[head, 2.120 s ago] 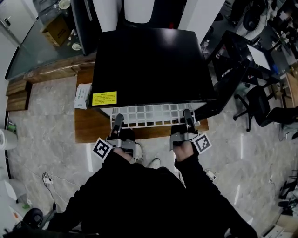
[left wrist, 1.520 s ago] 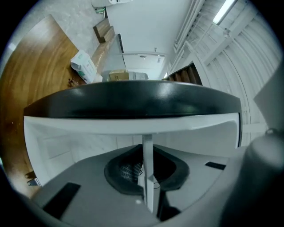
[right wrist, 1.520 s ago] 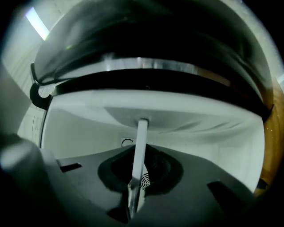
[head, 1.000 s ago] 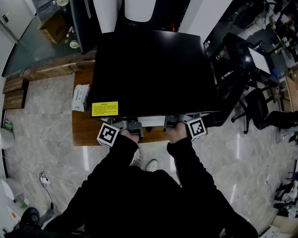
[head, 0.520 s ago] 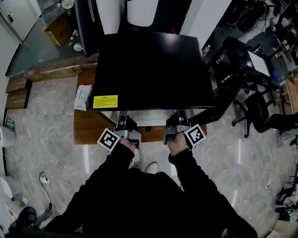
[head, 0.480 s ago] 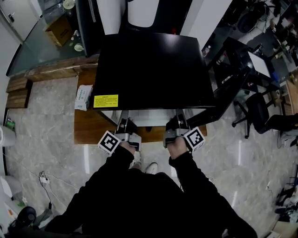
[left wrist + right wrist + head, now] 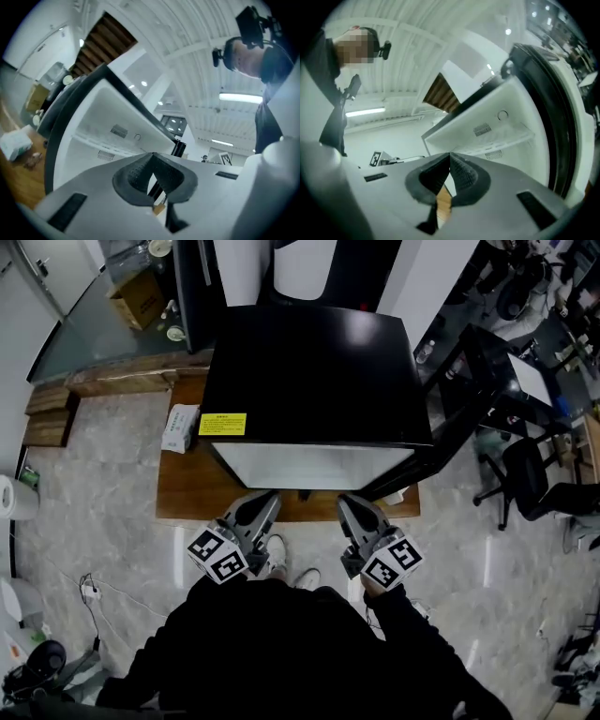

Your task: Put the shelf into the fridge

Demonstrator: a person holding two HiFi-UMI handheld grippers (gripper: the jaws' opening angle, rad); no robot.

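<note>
Both tools are clenched with nothing between the jaws. The left gripper (image 7: 268,501) and right gripper (image 7: 346,504) hang side by side just off the platform's (image 7: 187,491) front edge, clear of the open fridge (image 7: 309,362) standing on it. The shelf (image 7: 497,140) sits inside the fridge, across its white compartment. A small box (image 7: 180,427) lies at the platform's left edge.

The fridge (image 7: 309,362) stood on the counter (image 7: 187,498), a small pack (image 7: 180,427) beside it on the left. The left claw (image 7: 265,501) and the right claw (image 7: 347,504) hung side by side at its near side; the shelf (image 7: 506,136) lay inside.
</note>
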